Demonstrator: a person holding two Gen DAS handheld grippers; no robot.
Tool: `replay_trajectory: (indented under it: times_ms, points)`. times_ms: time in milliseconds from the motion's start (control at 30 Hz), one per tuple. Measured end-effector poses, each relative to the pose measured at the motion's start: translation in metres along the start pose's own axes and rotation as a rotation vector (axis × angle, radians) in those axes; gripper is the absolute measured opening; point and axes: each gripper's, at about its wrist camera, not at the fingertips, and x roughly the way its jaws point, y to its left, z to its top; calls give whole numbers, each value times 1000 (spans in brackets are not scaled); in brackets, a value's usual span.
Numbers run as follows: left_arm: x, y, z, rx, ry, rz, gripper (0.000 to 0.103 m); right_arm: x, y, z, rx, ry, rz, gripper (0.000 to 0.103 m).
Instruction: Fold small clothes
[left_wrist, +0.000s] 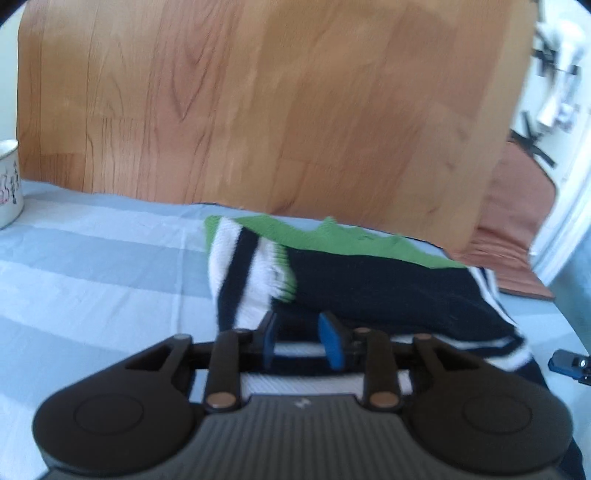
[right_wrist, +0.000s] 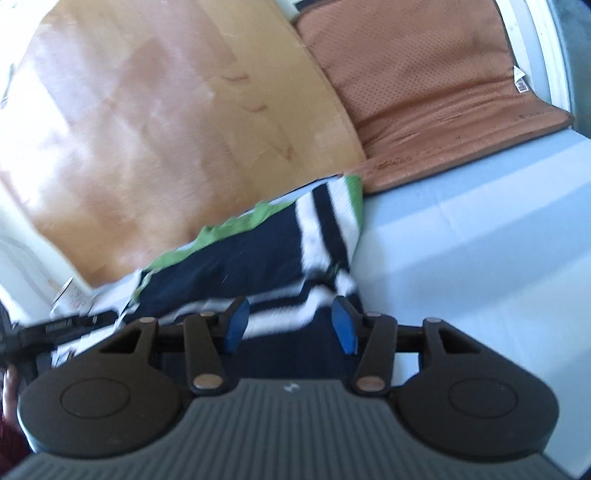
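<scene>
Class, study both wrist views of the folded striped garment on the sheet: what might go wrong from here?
1. The left gripper and right gripper stand open just over the garment; a pad may snag the knit and drag the fold open.
2. The folded sleeve lies loosely on top and looks likely to slip.
3. The mug stands on the sheet, so tugging the sheet might tip it.

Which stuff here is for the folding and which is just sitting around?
For the folding: striped top, left claw, right claw.

Just sitting around: mug, brown cushion, wooden board, blue sheet.
</scene>
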Motion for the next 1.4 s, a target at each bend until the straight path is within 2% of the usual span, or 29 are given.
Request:
replay_trajectory:
  times_ms: [133,267,400,533,667,900,1000,1133,1233,1400]
  points:
    - [-31,-24,-32,101,-3,-10,37,-26,10,-29,-43,6,31,54]
    - [-56,-35,-71,168,18,-8,37,-41,17,-55,-89,27,37,54]
    - [-78,-39,-102,211,24,29,41,-48,11,-74,-103,33,23,54]
    - [-99,-33,-129,245,8,75,44,-59,-7,-81,-50,15,7,53]
    - [-123,-28,-147,249,-6,76,48,-72,-15,-87,-36,0,-9,53]
    - [-164,-6,-167,165,11,80,51,-93,-15,-94,-38,-29,-24,53]
    - [-181,10,-172,78,34,34,51,-105,-19,-96,-35,-32,-29,53]
    - [-198,19,-177,-7,50,-45,51,-119,-31,-102,14,8,18,53]
    - [-203,17,-181,-14,54,-97,51,-128,-38,-110,50,26,40,53]
    - [-196,11,-190,-31,114,-105,51,-139,-47,-127,94,51,65,53]
